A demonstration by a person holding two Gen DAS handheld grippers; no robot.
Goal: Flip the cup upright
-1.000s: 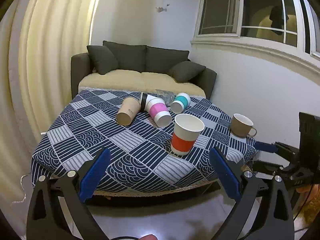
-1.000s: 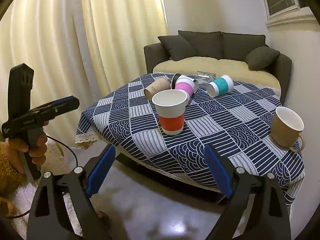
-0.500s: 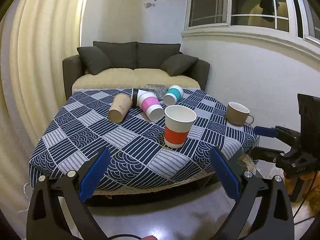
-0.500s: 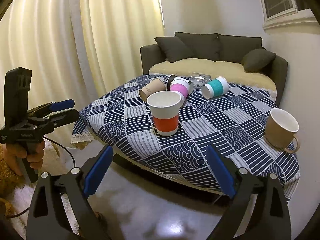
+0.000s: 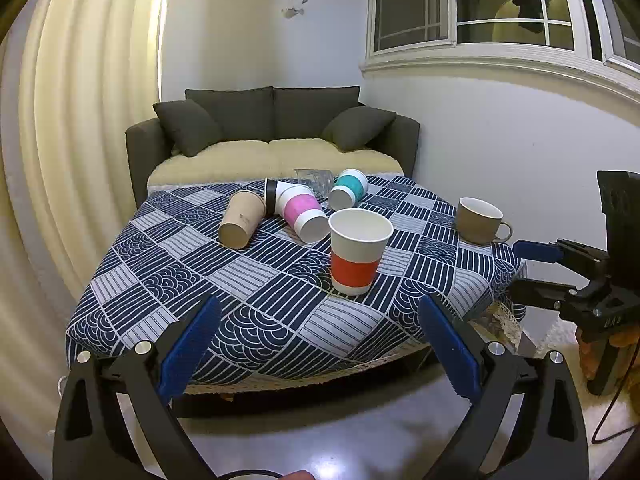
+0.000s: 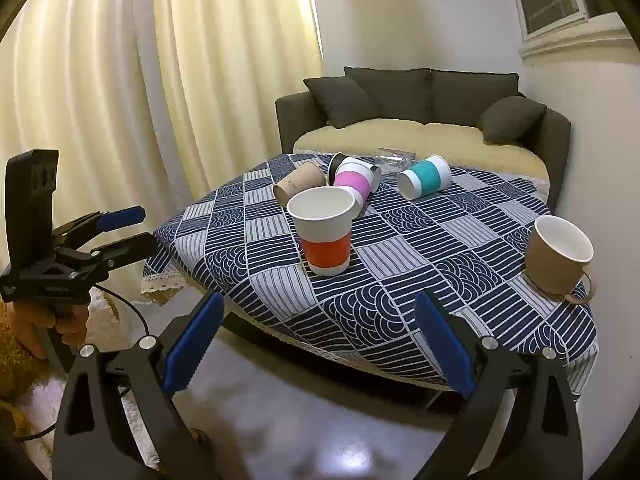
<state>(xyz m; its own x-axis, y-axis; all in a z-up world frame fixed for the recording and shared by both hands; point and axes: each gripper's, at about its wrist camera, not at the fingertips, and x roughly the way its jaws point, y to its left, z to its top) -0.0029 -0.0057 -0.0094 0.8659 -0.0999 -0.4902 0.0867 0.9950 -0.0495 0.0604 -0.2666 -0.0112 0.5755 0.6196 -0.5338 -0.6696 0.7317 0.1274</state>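
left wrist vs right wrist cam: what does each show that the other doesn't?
Left wrist only: the window and the right hand-held gripper at the table's right edge, open.

Right wrist only: the left hand-held gripper beside the curtain, open, with the hand gripping its handle.

Both: the upright orange-banded cup, the pink cup, teal cup and brown paper cup lying on their sides, the upright brown mug, the sofa.

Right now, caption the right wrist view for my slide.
Orange cup upright, three cups on their sides behind, mug at right.
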